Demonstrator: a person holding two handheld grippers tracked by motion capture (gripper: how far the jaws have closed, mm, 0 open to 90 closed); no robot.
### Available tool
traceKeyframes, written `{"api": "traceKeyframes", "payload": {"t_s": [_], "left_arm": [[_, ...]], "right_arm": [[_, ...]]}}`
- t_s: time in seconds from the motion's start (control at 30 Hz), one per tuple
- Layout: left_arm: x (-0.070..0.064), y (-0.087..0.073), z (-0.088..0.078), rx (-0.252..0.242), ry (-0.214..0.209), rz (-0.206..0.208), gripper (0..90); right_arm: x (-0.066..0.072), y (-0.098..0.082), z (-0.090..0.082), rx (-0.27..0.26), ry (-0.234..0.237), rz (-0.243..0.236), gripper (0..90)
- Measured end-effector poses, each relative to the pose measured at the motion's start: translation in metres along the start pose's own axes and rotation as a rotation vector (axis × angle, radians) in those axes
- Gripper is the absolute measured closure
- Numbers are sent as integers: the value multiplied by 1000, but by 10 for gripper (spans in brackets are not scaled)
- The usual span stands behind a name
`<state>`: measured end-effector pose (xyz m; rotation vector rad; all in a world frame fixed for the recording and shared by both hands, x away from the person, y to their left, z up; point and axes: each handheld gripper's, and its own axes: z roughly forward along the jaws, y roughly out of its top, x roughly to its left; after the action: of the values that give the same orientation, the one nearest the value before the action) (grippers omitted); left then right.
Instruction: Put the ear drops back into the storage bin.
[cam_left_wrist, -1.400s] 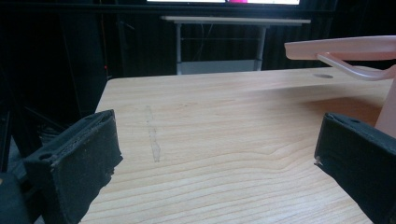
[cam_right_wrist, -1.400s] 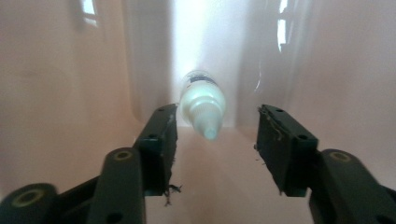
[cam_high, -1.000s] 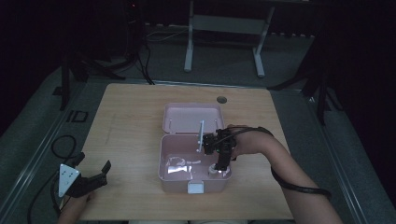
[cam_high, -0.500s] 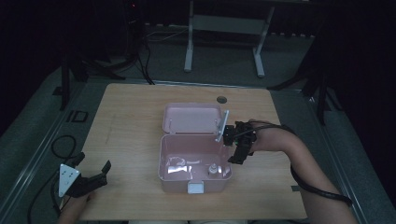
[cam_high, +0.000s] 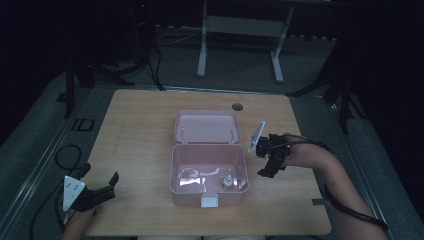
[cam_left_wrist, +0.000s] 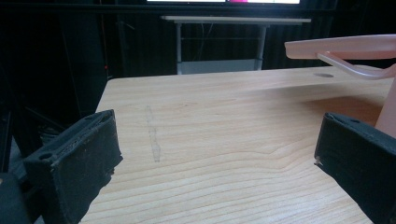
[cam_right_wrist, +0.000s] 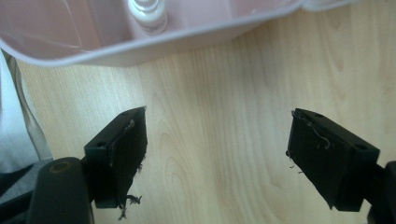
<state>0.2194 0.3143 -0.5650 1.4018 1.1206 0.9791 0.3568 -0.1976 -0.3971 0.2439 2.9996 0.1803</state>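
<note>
A pink plastic box (cam_high: 209, 172) stands open in the middle of the wooden table (cam_high: 135, 130), its lid (cam_high: 206, 127) folded back. Inside lie a small white bottle (cam_high: 228, 182) and some clear wrapping (cam_high: 192, 175). My right gripper (cam_high: 266, 165) hovers just right of the box, open, with nothing between its jaws; in the right gripper view the box wall (cam_right_wrist: 140, 42) and the bottle (cam_right_wrist: 148, 14) sit just beyond its jaws. My left gripper (cam_high: 100, 190) rests open at the table's front left corner, and the box's rim (cam_left_wrist: 341, 46) shows at the right of its view.
A round cable hole (cam_high: 237, 106) lies in the table behind the box. A metal stand (cam_high: 240, 30) and cables (cam_high: 150, 55) are on the dark floor beyond the table. Bare tabletop stretches left of the box.
My right gripper has pulled out of the box, rising and moving right, and now hangs open beside it. The bottle now stands in the box's front right corner. The left gripper has stayed put.
</note>
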Motion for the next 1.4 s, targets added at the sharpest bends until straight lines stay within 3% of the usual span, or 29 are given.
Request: {"api": "traceKeyframes", "payload": {"t_s": [0.37,0.5,0.77,0.93,1.0,1.13,1.23,1.3,1.4], "left_arm": [[0,0,0,-1,1,-2,4],[0,0,0,-1,1,-2,4],[0,0,0,0,0,-3,4],[0,0,0,-1,0,-2,4],[0,0,0,-1,1,-2,4],[0,0,0,-1,2,-1,4],[0,0,0,-1,2,-2,4],[0,0,0,-1,1,-1,4],[0,0,0,-1,1,0,4]], "right_arm": [[-4,-38,41,-3,1,109,198],[-5,-54,54,-41,-1,162,198],[-6,-82,76,-146,-67,295,198],[-2,-99,91,-158,-108,350,160],[1,-104,96,-165,-139,372,156],[4,-117,99,-251,-187,453,156],[7,-124,102,-308,-256,526,145],[10,-128,106,-326,-334,569,132],[14,-132,112,-357,-408,633,122]]}}
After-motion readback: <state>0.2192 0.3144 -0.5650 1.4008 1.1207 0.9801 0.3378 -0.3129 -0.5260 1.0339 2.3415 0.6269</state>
